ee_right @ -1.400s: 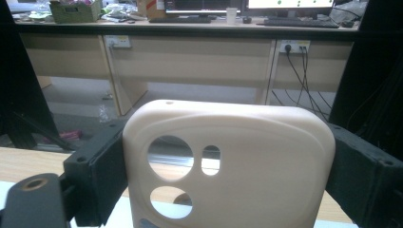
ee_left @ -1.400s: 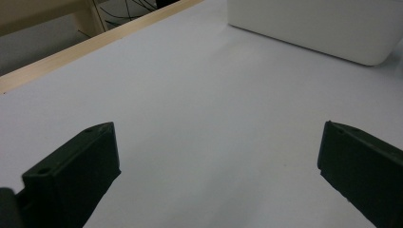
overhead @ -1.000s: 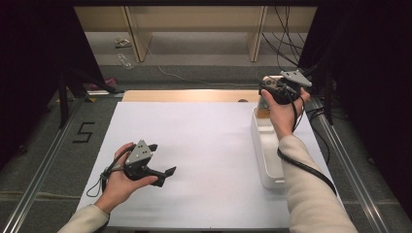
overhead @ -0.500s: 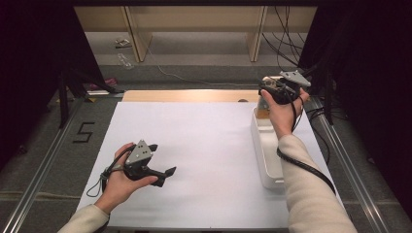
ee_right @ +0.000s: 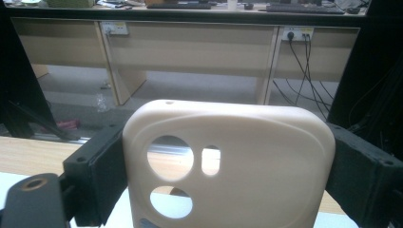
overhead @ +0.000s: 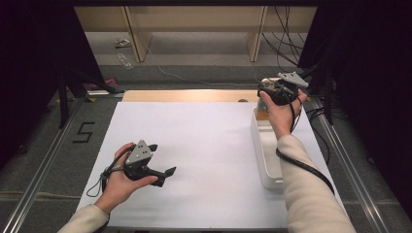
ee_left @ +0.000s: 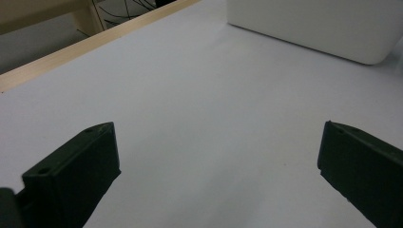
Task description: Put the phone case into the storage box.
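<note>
While the left gripper (overhead: 163, 175) is idling wide above the bench (overhead: 209, 145), the right gripper's (ee_right: 228, 185) fingers (ee_right: 97, 175) are clamping the light, flexible-looking phone case (ee_right: 247, 166) by its side edges.

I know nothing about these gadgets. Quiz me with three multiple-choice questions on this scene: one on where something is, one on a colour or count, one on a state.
1. Where does the white bin sit?
A. At the table's right side
B. At its left edge
C. On the floor

2. How many cut-out holes show near the top of the cream phone case?
A. One
B. Three
C. Six

3. How is the left gripper?
A. Shut on a cloth
B. Jaws apart, nothing between
C. Gripping the bin

Answers:
1 A, the high view shows it beside the right forearm.
2 B, two round and one oblong.
3 B, only bare white table surface lies between its jaws.
</note>
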The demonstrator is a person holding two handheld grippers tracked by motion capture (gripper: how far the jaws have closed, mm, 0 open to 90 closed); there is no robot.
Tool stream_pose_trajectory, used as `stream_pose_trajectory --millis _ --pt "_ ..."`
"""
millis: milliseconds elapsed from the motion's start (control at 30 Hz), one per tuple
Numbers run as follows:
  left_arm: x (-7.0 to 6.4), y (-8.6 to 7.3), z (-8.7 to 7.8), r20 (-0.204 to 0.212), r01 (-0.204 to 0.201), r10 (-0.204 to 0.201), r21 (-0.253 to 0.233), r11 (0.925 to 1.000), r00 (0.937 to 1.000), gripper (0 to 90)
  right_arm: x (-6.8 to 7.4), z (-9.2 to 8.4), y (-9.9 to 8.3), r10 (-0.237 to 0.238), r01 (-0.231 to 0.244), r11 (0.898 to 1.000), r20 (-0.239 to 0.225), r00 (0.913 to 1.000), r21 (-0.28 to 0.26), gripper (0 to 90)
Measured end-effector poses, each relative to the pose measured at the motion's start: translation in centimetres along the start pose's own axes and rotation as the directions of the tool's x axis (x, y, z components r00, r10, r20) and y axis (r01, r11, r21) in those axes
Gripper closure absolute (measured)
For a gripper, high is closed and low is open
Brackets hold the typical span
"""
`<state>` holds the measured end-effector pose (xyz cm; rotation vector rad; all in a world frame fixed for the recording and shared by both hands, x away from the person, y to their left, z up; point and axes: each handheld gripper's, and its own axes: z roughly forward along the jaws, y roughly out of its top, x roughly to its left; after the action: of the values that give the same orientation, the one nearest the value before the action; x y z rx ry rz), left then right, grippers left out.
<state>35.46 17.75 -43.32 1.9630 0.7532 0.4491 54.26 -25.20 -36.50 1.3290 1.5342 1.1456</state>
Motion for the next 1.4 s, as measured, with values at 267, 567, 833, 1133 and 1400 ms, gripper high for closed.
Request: stream_pose_trajectory --millis 267,567,833,1133,1400 --pt "0.0 0.0 0.0 0.001 0.000 0.000 0.002 1.0000 1.0000 0.0 0.0 0.3 -0.2 -0.004 0.004 1.000 -0.009 0.9999 0.011 11.9" --pt "0.0 0.0 0.0 0.001 0.001 -0.001 0.001 1.0000 1.0000 0.0 -0.1 0.6 -0.6 -0.006 0.006 1.000 -0.009 0.9999 0.023 11.9" --pt "0.0 0.0 0.0 0.002 0.001 -0.001 0.002 1.0000 1.0000 0.0 -0.1 0.9 -0.9 -0.004 0.005 1.000 -0.009 0.9999 0.028 11.9" --pt "0.0 -0.1 0.1 0.002 0.001 -0.001 0.003 1.0000 1.0000 0.0 -0.1 1.0 -1.2 -0.002 0.003 0.999 -0.009 1.0000 0.035 11.9" --pt "0.0 -0.1 0.1 0.002 0.001 -0.001 0.003 1.0000 1.0000 0.0 0.0 1.2 -1.7 0.001 0.000 0.999 -0.009 1.0000 0.045 11.8"
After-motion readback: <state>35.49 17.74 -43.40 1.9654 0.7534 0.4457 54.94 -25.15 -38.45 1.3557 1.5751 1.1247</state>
